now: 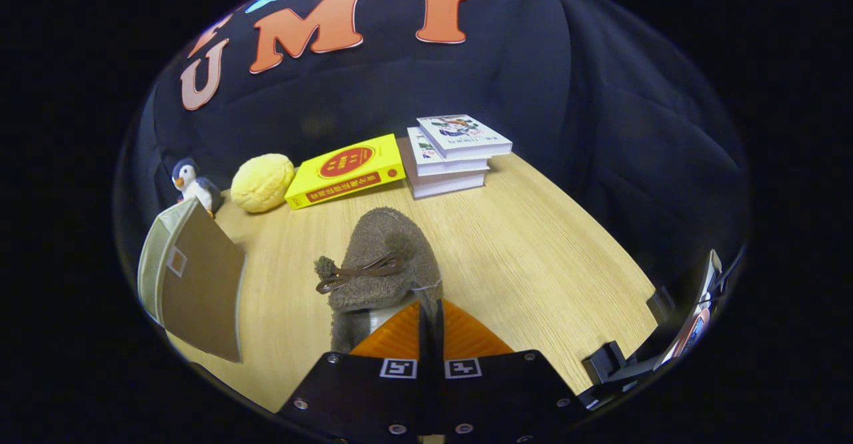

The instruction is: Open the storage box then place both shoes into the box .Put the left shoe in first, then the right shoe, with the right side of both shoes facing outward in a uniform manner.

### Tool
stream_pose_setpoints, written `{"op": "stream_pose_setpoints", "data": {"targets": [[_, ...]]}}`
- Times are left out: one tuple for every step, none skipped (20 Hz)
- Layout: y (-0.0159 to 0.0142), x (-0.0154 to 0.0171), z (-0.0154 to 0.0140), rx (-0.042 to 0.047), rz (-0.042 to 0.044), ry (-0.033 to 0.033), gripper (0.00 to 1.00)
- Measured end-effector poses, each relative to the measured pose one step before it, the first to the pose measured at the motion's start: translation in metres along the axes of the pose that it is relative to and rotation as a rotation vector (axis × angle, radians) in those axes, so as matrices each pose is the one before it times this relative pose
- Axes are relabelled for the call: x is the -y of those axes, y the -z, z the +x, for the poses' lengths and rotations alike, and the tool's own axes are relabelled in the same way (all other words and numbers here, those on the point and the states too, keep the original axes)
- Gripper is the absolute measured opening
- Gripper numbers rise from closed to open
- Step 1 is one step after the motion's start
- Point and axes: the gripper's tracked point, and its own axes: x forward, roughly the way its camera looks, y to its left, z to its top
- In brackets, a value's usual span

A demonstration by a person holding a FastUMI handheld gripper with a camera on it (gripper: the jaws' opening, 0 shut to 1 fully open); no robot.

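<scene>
One brown fuzzy shoe (pixel 384 264) hangs pinched by its rim in the gripper (pixel 430 317), fingers closed on it, above the middle of the table (pixel 533 244). Nearby, the storage box (pixel 190 277) stands open at the left edge.

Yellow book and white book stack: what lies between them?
Nothing: in the gripper view the yellow book meets the white book stack; the gripper is shut on the brown shoe.
</scene>
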Motion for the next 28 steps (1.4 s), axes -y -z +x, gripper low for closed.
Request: {"op": "stream_pose_setpoints", "data": {"targets": [[-0.00753,-0.01288,-0.00782,0.01268,0.00005,-0.00716,0.01],[-0.00603,-0.01307,-0.00626,0.01238,-0.00075,-0.00726,0.01],[-0.00654,-0.01417,-0.00706,0.01186,0.0003,-0.00753,0.01],[-0.00572,-0.01471,-0.00744,0.01248,0.00101,-0.00992,0.01],[-0.00559,-0.01633,-0.0066,0.01025,-0.00192,-0.01209,0.01],[-0.00433,-0.01575,-0.00673,0.00685,0.00031,-0.01373,0.01],[-0.00441,-0.0166,-0.00666,0.00587,0.00271,-0.01415,0.01],[-0.00488,-0.01607,-0.00609,0.007,0.00063,-0.01498,0.01],[-0.00436,-0.01576,-0.00604,0.00586,-0.00015,-0.01394,0.01],[-0.0041,-0.0151,-0.00571,0.00637,0.00064,-0.0155,0.01],[-0.0048,-0.01559,-0.00509,0.00866,-0.00067,-0.01557,0.01],[-0.00449,-0.01478,-0.0035,0.00847,-0.00072,-0.01667,0.01],[-0.00454,-0.01437,-0.00363,0.00901,0.00445,-0.01535,0.01],[-0.00352,-0.0129,-0.00255,0.00585,0.01016,-0.01375,0.01],[-0.00341,-0.01239,-0.00205,0.00518,0.0112,-0.01261,0.01],[-0.00193,-0.01168,-0.00079,0.00354,0.00633,-0.01193,0.01],[-0.00018,-0.01081,-0.00038,0.00052,0.00087,-0.00952,0.01],[-0.0002,-0.01059,0.00222,0.00069,-0.0022,-0.00834,0.01],[0.00134,-0.01039,0.00168,-0.00081,-0.00503,-0.00903,0.01],[0.0041,-0.00917,0.00312,-0.00726,-0.00383,-0.00912,0.01],[0.00453,-0.00953,0.00334,-0.00794,-0.0024,-0.01022,0.01],[0.00552,-0.00813,0.00322,-0.0064,-0.00183,-0.0077,0.01],[0.0064,-0.00615,0.00449,-0.01105,-0.00281,-0.00419,0.01],[0.00729,-0.00486,0.00471,-0.01288,-0.0053,-0.00181,0.01],[0.00759,-0.00319,0.00408,-0.01306,-0.00508,0.00171,0.01],[0.00828,-0.00294,0.00577,-0.01549,-0.00485,0.0014,0.01],[0.00735,-0.00189,0.00449,-0.01344,-0.00015,0.00044,0.01],[0.00662,-0.00203,0.00403,-0.01363,0.00116,-0.00003,0.01]]}}
